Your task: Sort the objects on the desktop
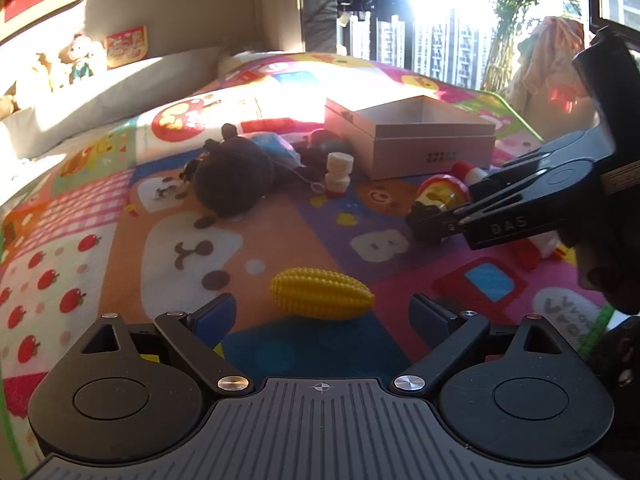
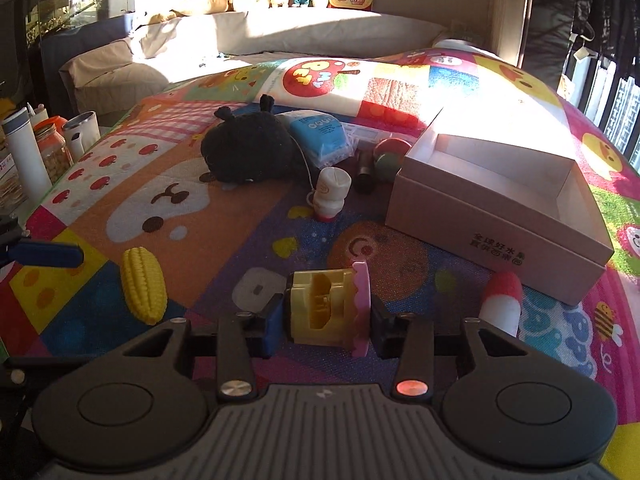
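Note:
My right gripper (image 2: 326,322) is shut on a yellow and pink plastic toy (image 2: 328,308), held just above the mat. In the left wrist view that gripper (image 1: 432,220) shows at the right, in front of a red and gold toy (image 1: 440,194). My left gripper (image 1: 322,314) is open and empty, just short of a yellow toy corn (image 1: 322,294), which also shows in the right wrist view (image 2: 143,290). An open cardboard box (image 2: 500,200) stands at the right, empty inside; it also shows in the left wrist view (image 1: 412,136).
A black plush (image 2: 248,150), a blue packet (image 2: 322,134), a white figurine (image 2: 330,192), a dark tube (image 2: 364,168), a red-green ball (image 2: 394,152) and a red-white toy (image 2: 502,300) lie on the colourful mat (image 2: 200,220). Jars and bottles (image 2: 48,148) stand at the left edge.

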Action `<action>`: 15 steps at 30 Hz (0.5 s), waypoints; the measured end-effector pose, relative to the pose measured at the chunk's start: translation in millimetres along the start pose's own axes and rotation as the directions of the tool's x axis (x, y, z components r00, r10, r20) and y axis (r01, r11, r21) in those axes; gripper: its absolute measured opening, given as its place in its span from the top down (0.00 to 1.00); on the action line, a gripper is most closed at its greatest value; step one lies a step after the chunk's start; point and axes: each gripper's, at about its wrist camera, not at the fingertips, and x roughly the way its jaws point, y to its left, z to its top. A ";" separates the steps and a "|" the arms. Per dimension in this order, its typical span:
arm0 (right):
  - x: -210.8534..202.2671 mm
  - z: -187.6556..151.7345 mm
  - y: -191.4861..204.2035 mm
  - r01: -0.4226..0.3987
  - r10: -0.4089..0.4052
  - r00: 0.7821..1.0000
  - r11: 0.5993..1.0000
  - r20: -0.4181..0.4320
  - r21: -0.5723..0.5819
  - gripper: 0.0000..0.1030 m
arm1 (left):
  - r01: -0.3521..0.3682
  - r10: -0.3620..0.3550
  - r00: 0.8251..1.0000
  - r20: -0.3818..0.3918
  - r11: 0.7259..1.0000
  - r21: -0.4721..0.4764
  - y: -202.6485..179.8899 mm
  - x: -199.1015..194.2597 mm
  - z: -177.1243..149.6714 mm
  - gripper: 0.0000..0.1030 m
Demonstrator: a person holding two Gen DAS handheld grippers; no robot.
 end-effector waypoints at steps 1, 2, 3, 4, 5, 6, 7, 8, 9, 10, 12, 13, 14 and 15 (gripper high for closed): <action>0.1 -0.4 -0.2 -0.001 0.001 1.000 1.000 0.002 0.002 0.59 | -0.008 0.008 1.000 -0.011 1.000 0.008 0.2 8.3 2.4 0.06; -0.6 -0.5 -0.3 0.000 0.000 1.000 1.000 0.004 0.003 0.59 | -0.017 0.017 1.000 -0.026 1.000 0.011 0.5 16.7 4.6 0.07; -0.5 -0.5 -0.6 0.000 0.000 1.000 1.000 0.003 0.004 0.59 | -0.018 0.018 0.999 -0.043 1.000 0.010 -0.2 23.8 6.6 0.12; -1.0 -0.9 -1.2 0.000 0.000 1.000 1.000 0.003 0.005 0.59 | -0.013 0.014 0.998 -0.059 1.000 0.010 -1.2 29.9 8.0 0.15; -1.6 -1.4 -1.8 0.001 -0.001 1.000 1.000 0.003 0.007 0.59 | -0.007 0.008 0.997 -0.072 1.000 0.012 -2.7 33.6 8.9 0.19; -2.4 -2.3 -2.2 0.003 -0.003 1.000 1.000 0.003 0.008 0.59 | -0.007 0.008 0.998 -0.070 1.000 0.015 -4.2 34.5 9.3 0.19; -3.5 -3.7 -3.2 0.005 -0.005 1.000 1.000 0.002 0.011 0.59 | -0.010 0.012 0.998 -0.068 1.000 0.024 -5.8 34.5 9.5 0.20; -4.7 -4.9 -3.9 0.008 -0.008 1.000 1.000 0.001 0.013 0.59 | -0.017 0.019 0.998 -0.067 0.999 0.034 -7.4 33.3 8.9 0.20; -5.7 -6.2 -4.5 0.010 -0.010 1.000 1.000 -0.002 0.014 0.59 | -0.020 0.022 0.998 -0.065 0.999 0.041 -8.4 31.6 8.2 0.19; -6.5 -7.2 -5.1 0.009 -0.009 1.000 1.000 -0.004 0.013 0.59 | -0.013 0.017 0.998 -0.063 0.999 0.048 -9.5 28.3 6.5 0.18; -8.0 -9.6 -5.4 0.005 -0.004 1.000 1.000 -0.008 0.006 0.59 | 0.003 0.001 0.998 -0.063 0.998 0.061 -9.6 23.3 2.3 0.11; -8.4 -10.6 -5.1 0.004 -0.004 1.000 1.000 -0.008 -0.001 0.59 | 0.007 -0.003 0.998 -0.067 0.998 0.068 -10.0 21.0 -0.3 0.11; -8.6 -11.5 -4.9 0.004 -0.004 1.000 1.000 -0.007 -0.007 0.59 | 0.012 -0.007 0.997 -0.070 0.997 0.072 -9.9 18.9 -2.9 0.11; -8.7 -12.3 -4.8 0.003 -0.003 1.000 1.000 -0.007 -0.009 0.59 | 0.018 -0.013 0.997 -0.070 0.997 0.070 -9.3 16.0 -5.2 0.11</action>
